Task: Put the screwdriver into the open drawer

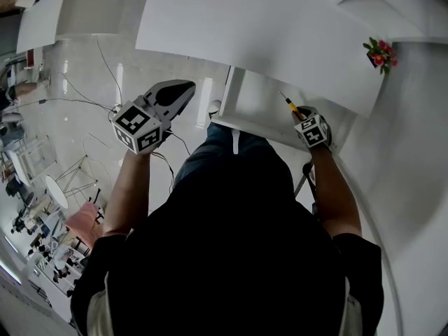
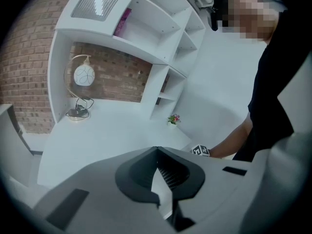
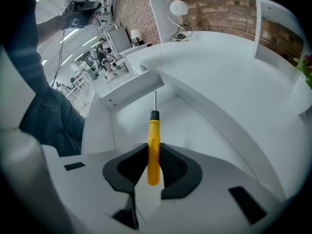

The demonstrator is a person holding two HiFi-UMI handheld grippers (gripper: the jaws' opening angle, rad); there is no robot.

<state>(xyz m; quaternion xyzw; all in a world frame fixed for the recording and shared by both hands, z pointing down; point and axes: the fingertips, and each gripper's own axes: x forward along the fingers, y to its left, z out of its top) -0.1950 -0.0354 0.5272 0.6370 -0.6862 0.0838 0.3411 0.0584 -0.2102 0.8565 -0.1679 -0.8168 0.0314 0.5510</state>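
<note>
My right gripper (image 3: 154, 149) clamps the screwdriver (image 3: 153, 133), shaft pointing forward above the open drawer (image 3: 192, 126); my left gripper (image 2: 157, 152) is closed, empty.

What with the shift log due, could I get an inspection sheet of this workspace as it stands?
Surface: white desk, mostly bare.
Job's things: yellow screwdriver held over the open drawer; nothing seen inside the drawer.
Clutter: flower pot and globe lamp on the desk.
Grippers: right gripper shut on the screwdriver; left gripper shut, empty, raised beside the desk.
Cables: lamp cord bunched at the lamp's base; thin cables on the floor.
Surroundings: brick wall, white shelves.
</note>
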